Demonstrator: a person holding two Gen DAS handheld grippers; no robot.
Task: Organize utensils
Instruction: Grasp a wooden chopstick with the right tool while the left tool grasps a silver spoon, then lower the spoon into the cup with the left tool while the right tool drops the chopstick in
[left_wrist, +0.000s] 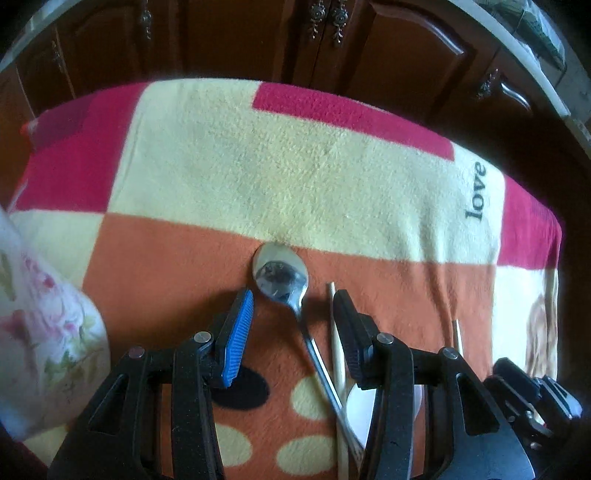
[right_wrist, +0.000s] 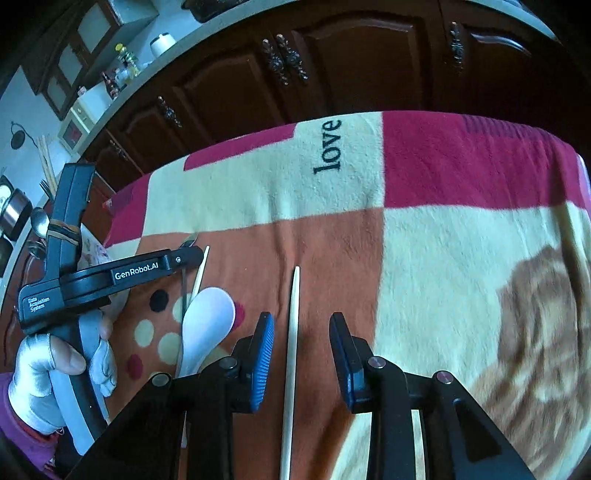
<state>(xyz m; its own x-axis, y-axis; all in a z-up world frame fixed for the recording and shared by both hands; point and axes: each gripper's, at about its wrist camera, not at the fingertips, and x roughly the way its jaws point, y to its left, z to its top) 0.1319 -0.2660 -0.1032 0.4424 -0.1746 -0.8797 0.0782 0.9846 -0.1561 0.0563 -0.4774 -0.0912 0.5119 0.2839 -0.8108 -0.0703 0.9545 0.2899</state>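
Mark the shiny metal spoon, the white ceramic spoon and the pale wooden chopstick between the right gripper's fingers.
shiny metal spoon (left_wrist: 279, 272), left wrist view, bowl
white ceramic spoon (right_wrist: 210, 314), right wrist view, bowl
pale wooden chopstick (right_wrist: 293, 332), right wrist view, mid-shaft

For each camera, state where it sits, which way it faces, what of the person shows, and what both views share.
Left wrist: on the left gripper, facing down at the shiny metal spoon between open jaws.
Right wrist: on the right gripper, jaws straddling a pale wooden chopstick; gloved left hand shows.
Shared: checked fleece blanket, white plastic spoon.
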